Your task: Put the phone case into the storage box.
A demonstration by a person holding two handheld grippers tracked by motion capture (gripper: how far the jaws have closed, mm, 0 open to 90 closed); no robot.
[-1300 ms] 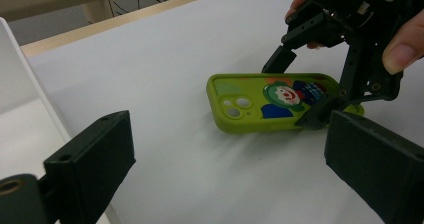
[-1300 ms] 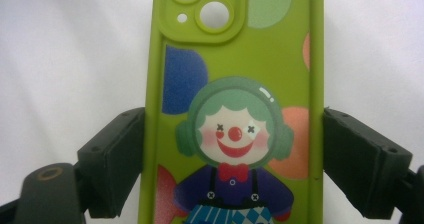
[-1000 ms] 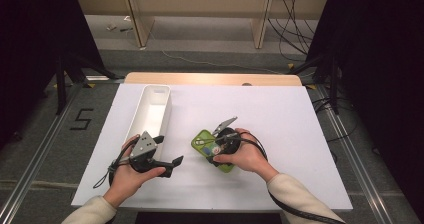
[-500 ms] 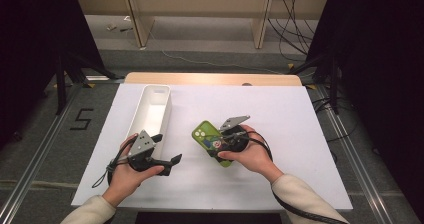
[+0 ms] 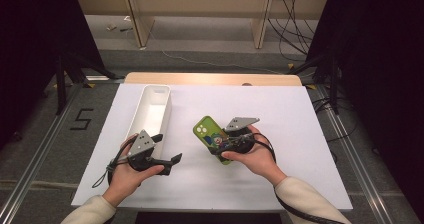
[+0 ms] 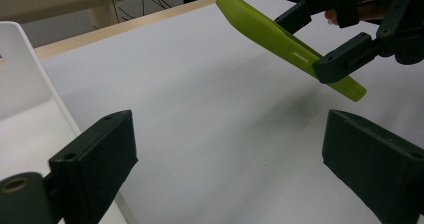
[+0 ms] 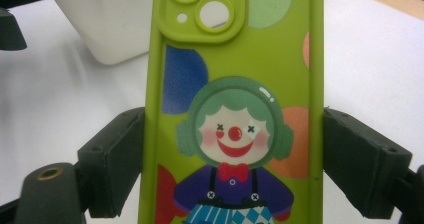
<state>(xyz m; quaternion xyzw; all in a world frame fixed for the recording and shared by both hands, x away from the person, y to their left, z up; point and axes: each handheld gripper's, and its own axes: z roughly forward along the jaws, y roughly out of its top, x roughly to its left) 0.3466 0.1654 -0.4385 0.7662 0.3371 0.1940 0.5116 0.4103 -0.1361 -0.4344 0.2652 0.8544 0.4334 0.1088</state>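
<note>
A lime-green phone case with a clown picture and coloured dots is clamped by its long edges in my right gripper. In the high view the case sits at the middle of the white table, with the right gripper at its near end. From the left gripper view the case is tilted and lifted off the surface, the right gripper shut across it. My left gripper rests to the left, next to the tray. Its jaws stand wide apart with nothing between them.
A long white tray stands at the left of the white table top, close to the left hand, and looks empty. A wooden strip runs along the table's far edge. Cables trail from both grippers.
The right gripper has shifted slightly to the right and turned with the case in it; the case now sits raised and tilted. The left gripper has stayed in place.
</note>
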